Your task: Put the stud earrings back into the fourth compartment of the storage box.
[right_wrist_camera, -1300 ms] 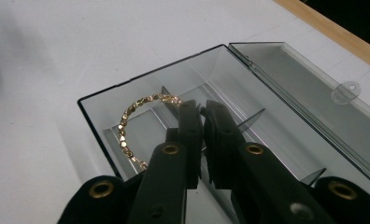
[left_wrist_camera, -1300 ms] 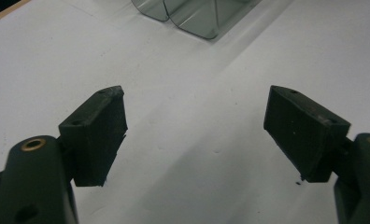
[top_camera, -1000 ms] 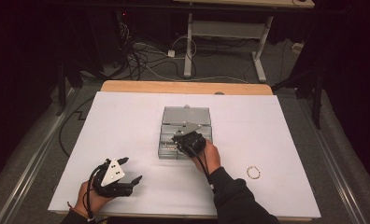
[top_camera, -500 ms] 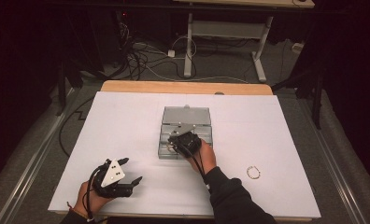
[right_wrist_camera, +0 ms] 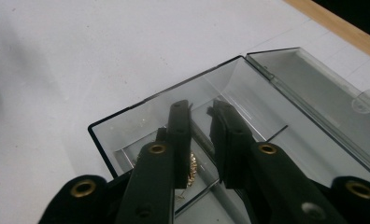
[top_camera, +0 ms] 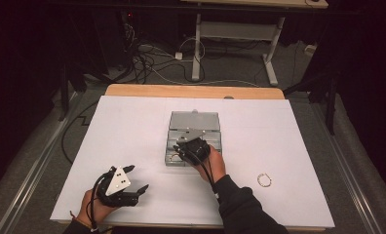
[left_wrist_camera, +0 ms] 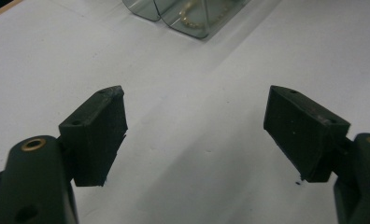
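We see our right gripper (top_camera: 182,155) down in the clear plastic box (top_camera: 213,139) near the middle of the white surface (top_camera: 132,126), its jaws nearly together with a narrow gap; whether they pinch anything we cannot tell. A gold chain (right_wrist_camera: 191,173) lies in the box's near compartment, just beside the left jaw in the right gripper view. The box's walls and a divider stand close on both sides of the jaws, and its lid (right_wrist_camera: 314,91) lies open flat on the far side. A second small gold bracelet (top_camera: 264,180) lies on the surface, well apart to the right of the box. Our left gripper (top_camera: 135,181) rests near the front left edge, jaws wide apart and empty, with bare surface between it and the box. A wooden strip (top_camera: 191,91) borders the far edge.
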